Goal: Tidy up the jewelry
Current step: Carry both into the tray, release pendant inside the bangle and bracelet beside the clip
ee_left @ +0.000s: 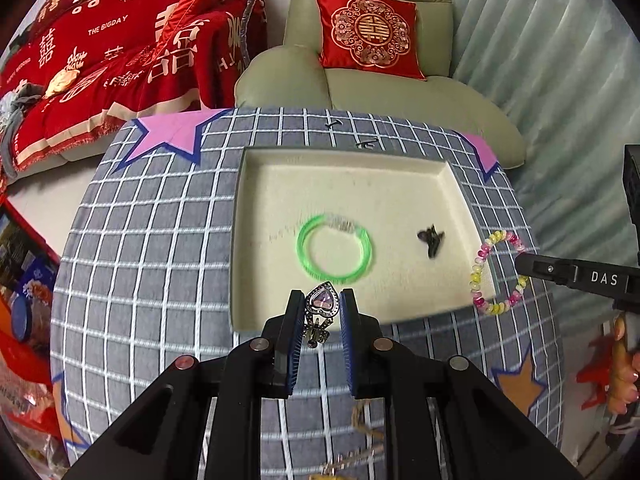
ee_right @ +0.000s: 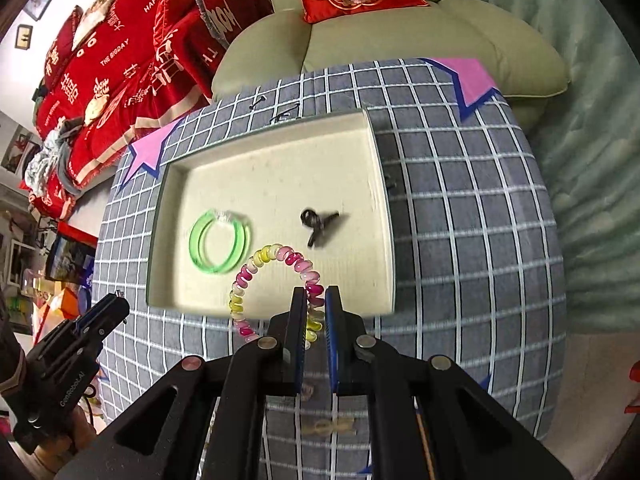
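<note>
Left view only: heart pendant (ee_left: 322, 303) in left gripper (ee_left: 321, 308).

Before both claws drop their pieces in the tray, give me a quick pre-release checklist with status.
1. Left claw grips the heart pendant: ok.
2. Right claw grips the beaded bracelet: ok.
3. Left claw over the tray: not ok, at the near rim.
4. Bracelet over the tray: cannot tell, it straddles the near edge.
5. Free floor beside the green bangle and dark clip: ok.
6. Claws apart from each other: ok.
</note>
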Demonstrator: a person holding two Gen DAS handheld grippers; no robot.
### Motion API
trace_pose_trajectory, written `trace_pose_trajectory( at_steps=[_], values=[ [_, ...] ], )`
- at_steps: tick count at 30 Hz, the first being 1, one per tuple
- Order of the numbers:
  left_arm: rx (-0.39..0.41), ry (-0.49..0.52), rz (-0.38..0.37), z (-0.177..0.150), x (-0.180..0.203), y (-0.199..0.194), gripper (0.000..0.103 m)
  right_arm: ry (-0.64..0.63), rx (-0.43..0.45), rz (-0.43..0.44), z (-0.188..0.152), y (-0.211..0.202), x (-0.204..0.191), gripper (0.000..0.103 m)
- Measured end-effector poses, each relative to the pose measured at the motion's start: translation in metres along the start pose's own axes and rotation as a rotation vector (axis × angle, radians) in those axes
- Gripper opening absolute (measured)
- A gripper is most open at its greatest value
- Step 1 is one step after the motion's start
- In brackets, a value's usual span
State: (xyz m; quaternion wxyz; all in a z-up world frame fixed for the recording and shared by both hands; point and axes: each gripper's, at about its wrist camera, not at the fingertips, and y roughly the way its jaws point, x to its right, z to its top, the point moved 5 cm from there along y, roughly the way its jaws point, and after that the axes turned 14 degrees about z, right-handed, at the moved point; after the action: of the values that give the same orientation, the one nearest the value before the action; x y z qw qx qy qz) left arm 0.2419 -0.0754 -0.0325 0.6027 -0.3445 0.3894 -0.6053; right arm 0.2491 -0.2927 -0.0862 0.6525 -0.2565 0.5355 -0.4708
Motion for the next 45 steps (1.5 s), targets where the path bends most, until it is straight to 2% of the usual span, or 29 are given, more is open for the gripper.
trace_pose_trajectory(
  at_steps=[9,20,29,37,38,40,42,45],
  values=[
    [-0.037,0.003,0.042,0.024,0.012,0.044,0.027,0.007,-0.016,0.004,0.028,0.029,0.013,0.010],
    [-0.081,0.039,0.104,0.035,0.024,0.086,0.027,0.025,-0.058,-0.017,0.048,0.065,0.034,0.010],
    [-0.101,0.078,0.154,0.031,0.027,0.102,0.028,0.045,-0.090,-0.025,0.045,0.081,0.044,0.010],
    [-0.086,0.133,0.202,0.030,0.033,0.102,0.028,0.046,-0.109,-0.020,0.044,0.088,0.044,0.010],
    [-0.087,0.138,0.205,0.030,0.034,0.102,0.028,0.046,-0.109,-0.023,0.044,0.088,0.043,0.012],
    [-0.090,0.142,0.206,0.029,0.034,0.101,0.028,0.049,-0.110,-0.022,0.044,0.088,0.043,0.025],
    [-0.094,0.140,0.203,0.029,0.034,0.100,0.028,0.051,-0.095,-0.014,0.044,0.086,0.041,0.058],
    [-0.096,0.126,0.187,0.030,0.032,0.098,0.028,0.058,-0.073,0.014,0.046,0.079,0.038,0.059]
  ],
)
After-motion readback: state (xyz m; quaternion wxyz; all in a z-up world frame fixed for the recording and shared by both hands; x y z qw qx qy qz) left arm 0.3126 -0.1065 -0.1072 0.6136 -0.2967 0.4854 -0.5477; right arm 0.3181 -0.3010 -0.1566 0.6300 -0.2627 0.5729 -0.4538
